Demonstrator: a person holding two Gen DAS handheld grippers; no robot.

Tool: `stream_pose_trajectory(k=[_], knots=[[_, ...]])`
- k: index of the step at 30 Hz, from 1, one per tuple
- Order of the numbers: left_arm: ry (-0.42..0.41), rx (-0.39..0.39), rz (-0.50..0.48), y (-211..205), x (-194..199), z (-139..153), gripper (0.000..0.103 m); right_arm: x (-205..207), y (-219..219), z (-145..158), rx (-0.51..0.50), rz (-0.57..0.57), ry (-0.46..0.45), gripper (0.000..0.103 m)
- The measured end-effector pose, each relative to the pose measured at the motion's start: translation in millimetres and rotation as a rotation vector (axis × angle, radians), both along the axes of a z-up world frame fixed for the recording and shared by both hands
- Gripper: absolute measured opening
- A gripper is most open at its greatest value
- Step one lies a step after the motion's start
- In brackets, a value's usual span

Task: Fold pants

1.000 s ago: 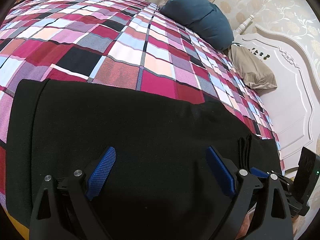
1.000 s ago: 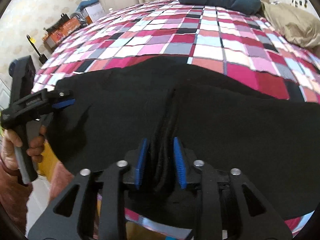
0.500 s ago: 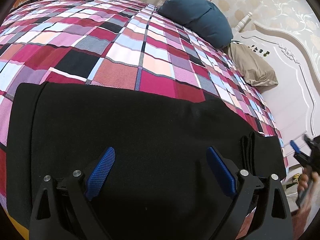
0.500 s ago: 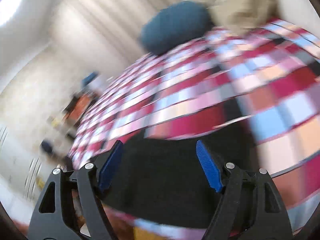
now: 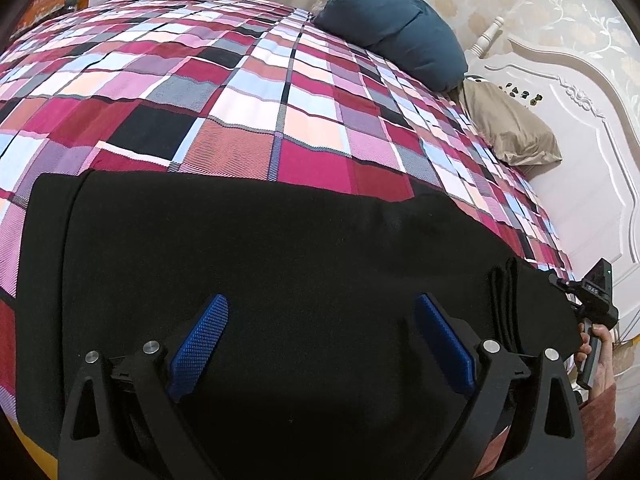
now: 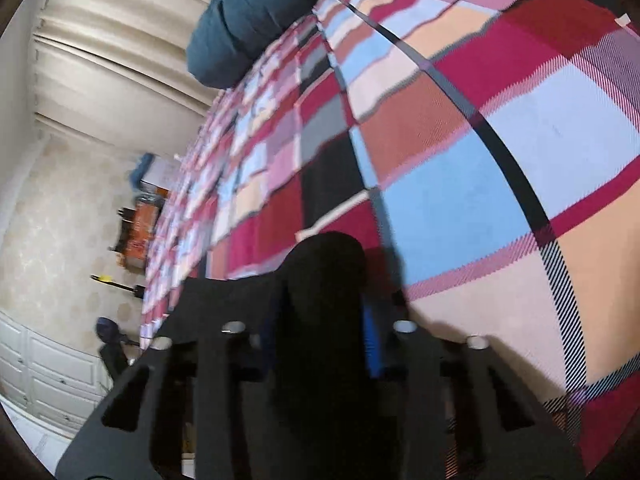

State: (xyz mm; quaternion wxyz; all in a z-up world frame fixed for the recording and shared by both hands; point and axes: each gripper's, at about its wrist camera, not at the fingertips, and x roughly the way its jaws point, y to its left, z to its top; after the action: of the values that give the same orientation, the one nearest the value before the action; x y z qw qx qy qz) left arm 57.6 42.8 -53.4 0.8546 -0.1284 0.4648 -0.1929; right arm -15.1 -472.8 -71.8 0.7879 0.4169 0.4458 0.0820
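Right tongs (image 6: 320, 320) rolled, closing on pants (image 6: 324, 300)

You have a bed (image 5: 280, 92) under a checked quilt (image 5: 248, 120) of red, pink, blue, peach and black squares. The black pants (image 5: 280, 272) lie flat across its near edge, spread side to side, with a bunch of folds at their right end near the bed's corner. At the head, a dark teal pillow (image 5: 400, 28) rests on the quilt, and a tan pillow (image 5: 508, 128) lies just beside it against the white headboard (image 5: 580, 152).
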Motion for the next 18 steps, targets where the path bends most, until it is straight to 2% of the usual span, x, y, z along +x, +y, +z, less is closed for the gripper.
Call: stream_pose_trajectory(k=[4,9,13,18], knots=[[-0.010,0.007,-0.003,-1,-2,0,0.094,-2,-2,-3,-0.010,-0.003,0.002,0.027],[-0.012,0.007,-0.009,0,-2,0,0.094,-11,-4,-1,0.020,-0.006,-0.009,0.034],[-0.001,-0.015,0.001,2,-2,1,0.094,-35,-4,1,0.044,0.006,-0.023,0.039],[-0.005,-0.018,-0.005,2,-3,1,0.094,-73,-6,-4,0.124,0.016,-0.049,0.043]])
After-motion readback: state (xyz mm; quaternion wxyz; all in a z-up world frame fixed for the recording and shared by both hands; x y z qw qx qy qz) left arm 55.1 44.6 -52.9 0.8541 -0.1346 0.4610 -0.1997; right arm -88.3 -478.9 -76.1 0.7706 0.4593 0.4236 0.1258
